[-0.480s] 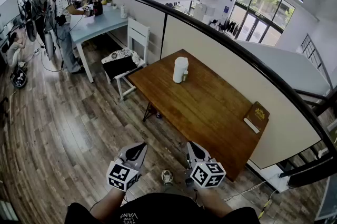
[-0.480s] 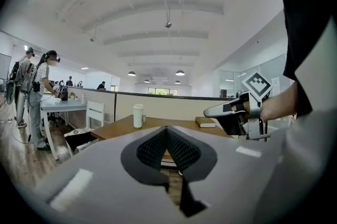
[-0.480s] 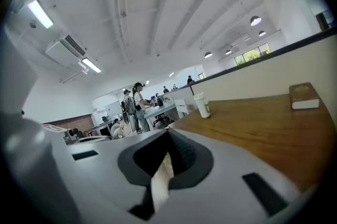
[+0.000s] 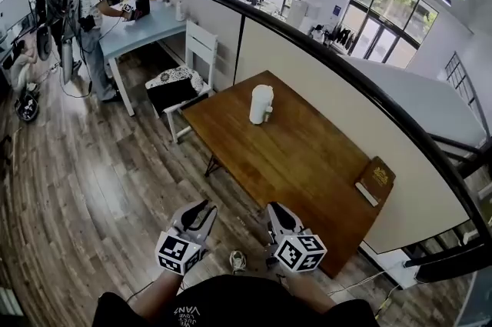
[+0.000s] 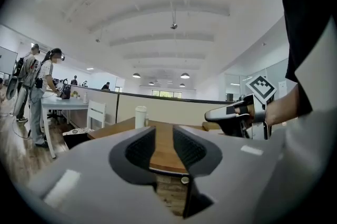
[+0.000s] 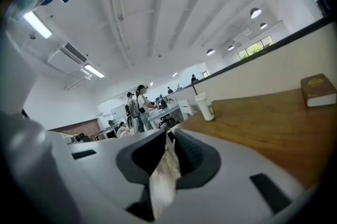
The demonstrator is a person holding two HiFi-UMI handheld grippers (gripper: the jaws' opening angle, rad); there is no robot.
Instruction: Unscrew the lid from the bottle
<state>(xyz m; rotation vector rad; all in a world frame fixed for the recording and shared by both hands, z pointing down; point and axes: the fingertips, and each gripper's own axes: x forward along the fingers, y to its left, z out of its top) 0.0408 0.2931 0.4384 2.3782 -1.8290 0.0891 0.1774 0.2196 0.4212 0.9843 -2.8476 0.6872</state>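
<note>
The white bottle (image 4: 261,104) with its lid on stands upright at the far part of the brown wooden table (image 4: 307,164). It shows small in the left gripper view (image 5: 140,116) and the right gripper view (image 6: 202,105). Both grippers hang close to my body, over the floor and short of the table's near edge, far from the bottle. My left gripper (image 4: 201,210) (image 5: 164,136) has a narrow gap between its jaws and holds nothing. My right gripper (image 4: 277,211) (image 6: 168,144) is shut and empty; the left gripper view shows it at the side (image 5: 231,115).
A brown book (image 4: 374,179) (image 6: 317,90) lies at the table's right end. A white chair (image 4: 188,71) stands by the table's left end. A partition wall with a dark rail (image 4: 346,64) runs behind the table. People stand at a light blue desk (image 4: 146,29) far left.
Both grippers have shifted slightly forward toward the table, and the right one a little to the left. Their jaws look the same.
</note>
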